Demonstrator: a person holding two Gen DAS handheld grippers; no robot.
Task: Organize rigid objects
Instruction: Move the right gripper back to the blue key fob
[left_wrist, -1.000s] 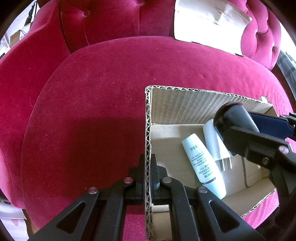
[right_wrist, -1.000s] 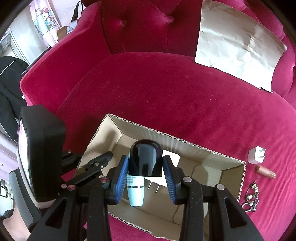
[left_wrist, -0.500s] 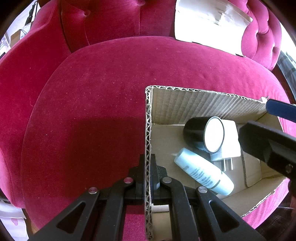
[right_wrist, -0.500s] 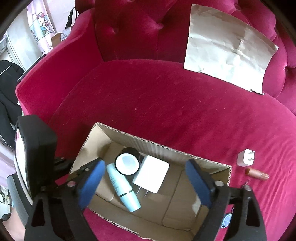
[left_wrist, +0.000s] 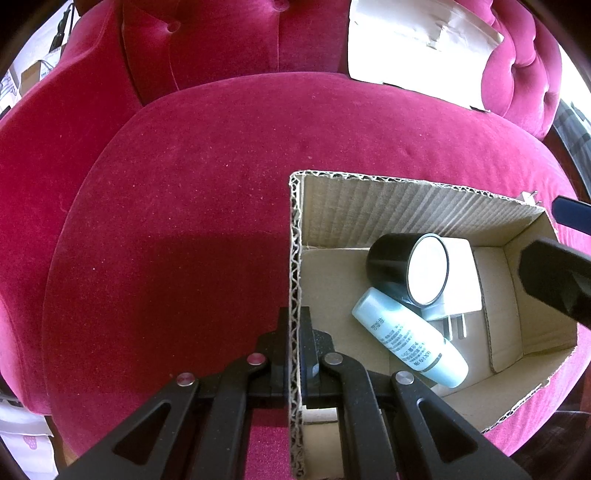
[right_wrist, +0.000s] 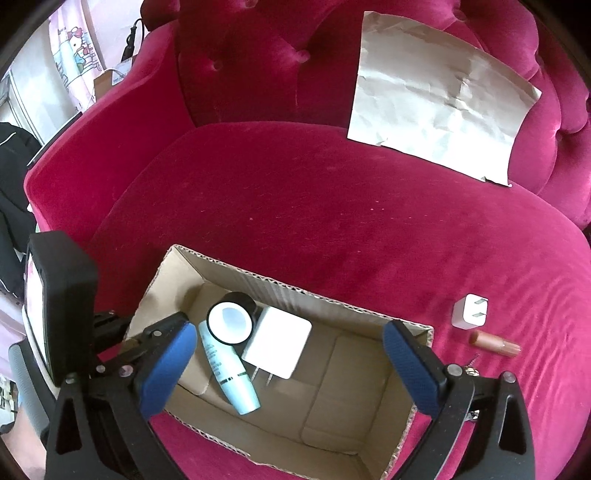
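Observation:
An open cardboard box (left_wrist: 406, 199) lies on a red velvet sofa seat. My left gripper (left_wrist: 295, 328) is shut on its left wall. Inside, a black jar (left_wrist: 402, 269) lies on its side, resting on a pale blue tube (left_wrist: 406, 343) and a white plug charger (left_wrist: 461, 280). In the right wrist view, my right gripper (right_wrist: 286, 332) hovers over the box (right_wrist: 295, 288) with its jaws opening wide. Nothing sits between its blue pads (right_wrist: 170, 354); the jar (right_wrist: 231, 323), tube (right_wrist: 229, 373) and charger (right_wrist: 279, 341) lie below them.
Right of the box on the cushion lie a small white plug (right_wrist: 470, 312), a brown lipstick-like tube (right_wrist: 495, 343) and some metal bits (right_wrist: 471, 363). A crumpled paper sheet (right_wrist: 439, 110) leans on the backrest. The left tool's body (right_wrist: 59, 302) stands at the box's left end.
The right gripper opened and let go of the black jar, which dropped into the box and nudged the blue tube. The right gripper rose slightly. The left gripper kept still.

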